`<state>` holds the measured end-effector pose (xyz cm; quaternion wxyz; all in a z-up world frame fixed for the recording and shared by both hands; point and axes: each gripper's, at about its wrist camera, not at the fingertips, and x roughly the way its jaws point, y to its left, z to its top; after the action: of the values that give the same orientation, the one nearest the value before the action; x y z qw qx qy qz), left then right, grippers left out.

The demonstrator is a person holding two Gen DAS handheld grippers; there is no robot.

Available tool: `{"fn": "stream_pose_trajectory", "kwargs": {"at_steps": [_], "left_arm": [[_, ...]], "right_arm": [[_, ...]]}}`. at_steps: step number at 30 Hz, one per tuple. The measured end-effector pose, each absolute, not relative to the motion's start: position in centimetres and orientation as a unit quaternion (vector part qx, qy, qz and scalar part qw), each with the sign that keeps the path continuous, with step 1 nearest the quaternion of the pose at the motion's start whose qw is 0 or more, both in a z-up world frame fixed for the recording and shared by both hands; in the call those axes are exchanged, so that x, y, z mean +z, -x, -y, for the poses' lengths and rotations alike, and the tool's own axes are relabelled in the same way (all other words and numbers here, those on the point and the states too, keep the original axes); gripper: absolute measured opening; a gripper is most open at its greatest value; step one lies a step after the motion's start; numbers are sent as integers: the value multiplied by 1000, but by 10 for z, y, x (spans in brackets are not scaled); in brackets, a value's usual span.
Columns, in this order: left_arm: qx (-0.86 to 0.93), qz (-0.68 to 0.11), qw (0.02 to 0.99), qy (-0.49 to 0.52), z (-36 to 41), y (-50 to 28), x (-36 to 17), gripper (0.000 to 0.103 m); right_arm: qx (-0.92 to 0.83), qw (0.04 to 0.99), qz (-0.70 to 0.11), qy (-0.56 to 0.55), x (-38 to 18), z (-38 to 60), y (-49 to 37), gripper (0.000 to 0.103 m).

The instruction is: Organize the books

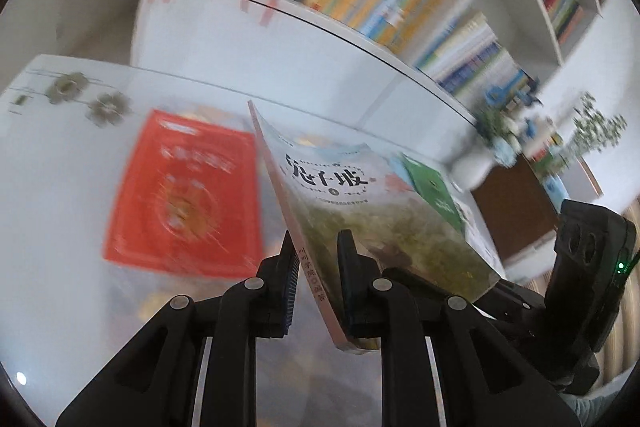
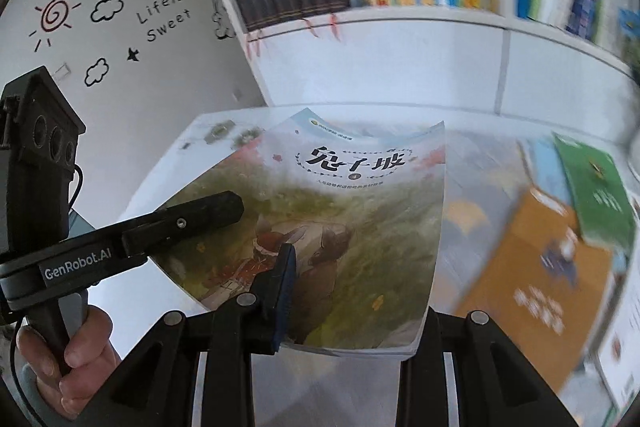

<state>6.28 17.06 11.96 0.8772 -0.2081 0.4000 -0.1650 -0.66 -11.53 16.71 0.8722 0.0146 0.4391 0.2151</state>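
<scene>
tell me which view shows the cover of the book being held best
The right wrist view: the book faces the camera, title and picture nearly whole. The left wrist view sees the same book edge-on along its spine, cover steeply slanted, between the left gripper pads.

White table (image 1: pixel 60 187) under flat red book (image 1: pixel 188 195), green book (image 2: pixel 596 191).
</scene>
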Motion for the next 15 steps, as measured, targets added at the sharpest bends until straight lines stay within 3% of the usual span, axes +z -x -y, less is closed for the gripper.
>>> {"fn": "stream_pose_trajectory", "kwargs": {"at_steps": [15], "left_arm": [[-97,-459,849,242,-255,-116,23,15]], "right_arm": [[238,838,-490,4,87,16,-76,30]]}}
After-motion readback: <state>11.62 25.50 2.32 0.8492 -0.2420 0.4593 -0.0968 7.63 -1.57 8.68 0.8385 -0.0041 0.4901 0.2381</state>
